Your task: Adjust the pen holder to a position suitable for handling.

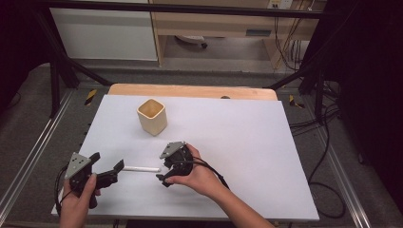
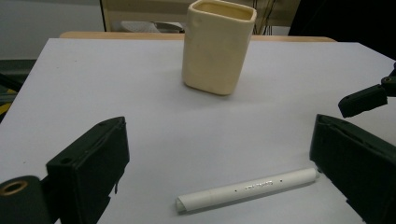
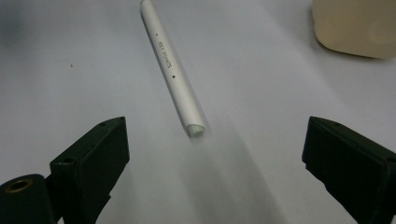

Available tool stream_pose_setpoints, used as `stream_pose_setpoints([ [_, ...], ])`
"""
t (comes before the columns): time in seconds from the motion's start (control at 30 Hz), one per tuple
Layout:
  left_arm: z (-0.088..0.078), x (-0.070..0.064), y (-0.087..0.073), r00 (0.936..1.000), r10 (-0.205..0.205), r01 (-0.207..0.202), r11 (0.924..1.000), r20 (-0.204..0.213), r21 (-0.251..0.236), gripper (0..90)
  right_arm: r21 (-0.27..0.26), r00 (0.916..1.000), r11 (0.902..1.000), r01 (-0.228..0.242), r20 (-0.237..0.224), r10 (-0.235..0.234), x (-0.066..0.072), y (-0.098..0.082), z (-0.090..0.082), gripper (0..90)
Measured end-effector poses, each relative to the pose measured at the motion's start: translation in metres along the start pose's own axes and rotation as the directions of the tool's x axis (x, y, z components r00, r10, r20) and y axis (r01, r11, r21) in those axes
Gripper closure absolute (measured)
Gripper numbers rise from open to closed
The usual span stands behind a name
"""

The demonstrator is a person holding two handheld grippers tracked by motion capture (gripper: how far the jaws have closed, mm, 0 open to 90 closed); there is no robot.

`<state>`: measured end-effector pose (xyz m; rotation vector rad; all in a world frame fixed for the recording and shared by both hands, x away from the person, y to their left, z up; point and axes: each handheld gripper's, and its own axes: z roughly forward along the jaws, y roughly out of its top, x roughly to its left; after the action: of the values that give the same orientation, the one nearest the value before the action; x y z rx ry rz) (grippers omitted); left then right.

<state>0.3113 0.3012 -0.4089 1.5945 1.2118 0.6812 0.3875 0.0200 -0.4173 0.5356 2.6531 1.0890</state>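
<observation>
I see a pen [image 1: 141, 168] lying flat on the table [image 1: 266, 156] between my two grippers, cup [image 1: 152, 116] standing behind it

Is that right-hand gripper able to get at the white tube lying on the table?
Probably yes. The right gripper is open, facing the end of the white tube, with bare table between them.

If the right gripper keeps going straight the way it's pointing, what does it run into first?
Most likely the white tube lying flat on the white table. The right gripper has its jaws wide open, and the tube's near end sits just ahead between them. The cream cup stands off to one side.
</observation>
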Motion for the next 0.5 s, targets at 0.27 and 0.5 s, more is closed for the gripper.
stream_pose_setpoints([
  [0.27,0.000,0.003,0.000,1.0000,-0.009,0.009,1.0000,0.001,0.000,5.1,-0.006,0.9995,1.0000,0.003,-0.033,-0.003,0.001,0.009,0.016,9.7],
  [0.5,0.001,0.003,0.000,0.9999,-0.010,0.010,0.9999,0.002,0.002,5.1,-0.009,0.9988,1.0000,0.003,-0.049,-0.003,0.002,0.010,0.029,12.9],
])
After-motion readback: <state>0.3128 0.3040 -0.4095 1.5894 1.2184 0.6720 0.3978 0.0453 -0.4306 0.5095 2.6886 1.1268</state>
